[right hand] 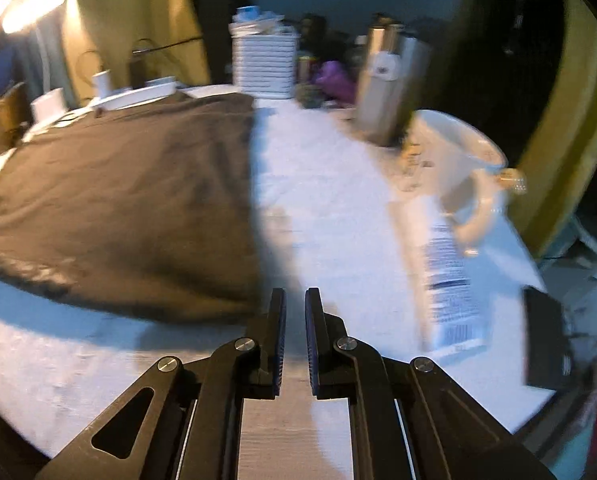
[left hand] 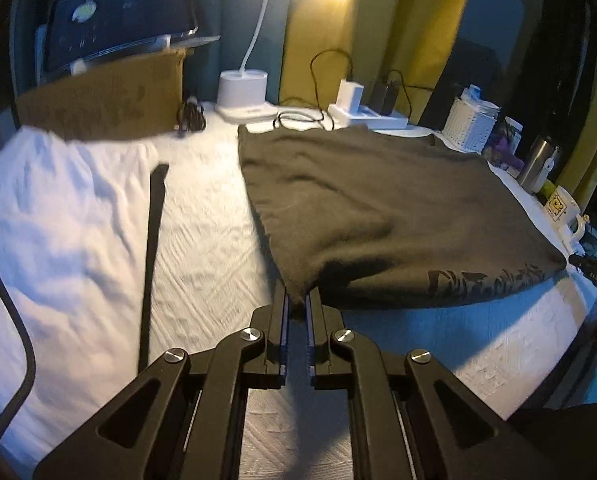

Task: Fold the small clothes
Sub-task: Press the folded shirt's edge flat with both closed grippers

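Observation:
A dark grey-brown shirt lies folded over on the white textured table. My left gripper is shut on the shirt's near left corner. In the right wrist view the shirt fills the left half, and my right gripper sits just past its near right corner, jaws nearly closed with a small gap and nothing between them. That view is blurred.
White cloth and a black strap lie at the left. A lamp base, chargers and cables, a white basket, a steel bottle, a white mug and a white carton line the back and right.

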The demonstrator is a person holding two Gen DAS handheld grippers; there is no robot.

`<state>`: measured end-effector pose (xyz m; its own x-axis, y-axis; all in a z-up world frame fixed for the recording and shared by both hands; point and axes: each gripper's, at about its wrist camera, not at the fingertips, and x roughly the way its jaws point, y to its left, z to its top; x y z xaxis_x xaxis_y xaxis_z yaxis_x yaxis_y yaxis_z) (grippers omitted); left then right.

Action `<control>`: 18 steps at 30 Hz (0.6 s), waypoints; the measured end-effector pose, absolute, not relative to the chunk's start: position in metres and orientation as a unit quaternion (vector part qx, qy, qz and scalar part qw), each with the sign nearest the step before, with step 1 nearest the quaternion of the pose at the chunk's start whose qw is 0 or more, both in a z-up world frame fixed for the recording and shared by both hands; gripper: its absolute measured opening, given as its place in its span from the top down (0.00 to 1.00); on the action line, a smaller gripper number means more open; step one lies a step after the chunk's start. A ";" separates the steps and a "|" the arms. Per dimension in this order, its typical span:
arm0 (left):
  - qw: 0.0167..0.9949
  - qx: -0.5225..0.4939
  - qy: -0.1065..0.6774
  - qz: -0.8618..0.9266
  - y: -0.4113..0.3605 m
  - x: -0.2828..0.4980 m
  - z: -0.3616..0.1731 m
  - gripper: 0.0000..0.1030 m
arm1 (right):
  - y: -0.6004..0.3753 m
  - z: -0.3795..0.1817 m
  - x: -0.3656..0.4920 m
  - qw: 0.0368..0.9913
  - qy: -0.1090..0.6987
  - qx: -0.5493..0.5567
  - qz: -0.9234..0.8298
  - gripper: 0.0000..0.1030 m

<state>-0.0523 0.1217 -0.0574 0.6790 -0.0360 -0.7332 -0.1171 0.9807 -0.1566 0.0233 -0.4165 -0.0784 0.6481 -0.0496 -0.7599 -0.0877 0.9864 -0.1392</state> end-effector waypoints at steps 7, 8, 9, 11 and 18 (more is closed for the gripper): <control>0.910 -0.086 0.404 0.020 0.116 -0.053 -0.054 0.94 | -0.410 -0.077 0.010 0.901 0.427 -0.055 0.051 0.92; 0.909 -0.082 0.408 0.020 0.115 -0.053 -0.055 0.94 | -0.402 -0.078 0.008 0.900 0.426 -0.065 0.056 0.92; 0.907 -0.081 0.413 0.021 0.116 -0.053 -0.058 0.94 | -0.396 -0.078 0.009 0.901 0.424 -0.073 0.056 0.92; 0.903 -0.080 0.421 0.024 0.117 -0.053 -0.063 0.94 | -0.387 -0.077 0.014 0.904 0.417 -0.074 0.055 0.91; 0.888 -0.079 0.451 0.036 0.114 -0.058 -0.090 0.94 | -0.371 -0.087 0.043 0.899 0.425 -0.095 0.042 0.88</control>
<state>-0.0581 0.1143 -0.0898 0.5911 -0.0078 -0.8066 -0.1347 0.9850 -0.1082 0.0429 -0.3707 -0.0866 0.6357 -0.0060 -0.7719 -0.1557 0.9784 -0.1359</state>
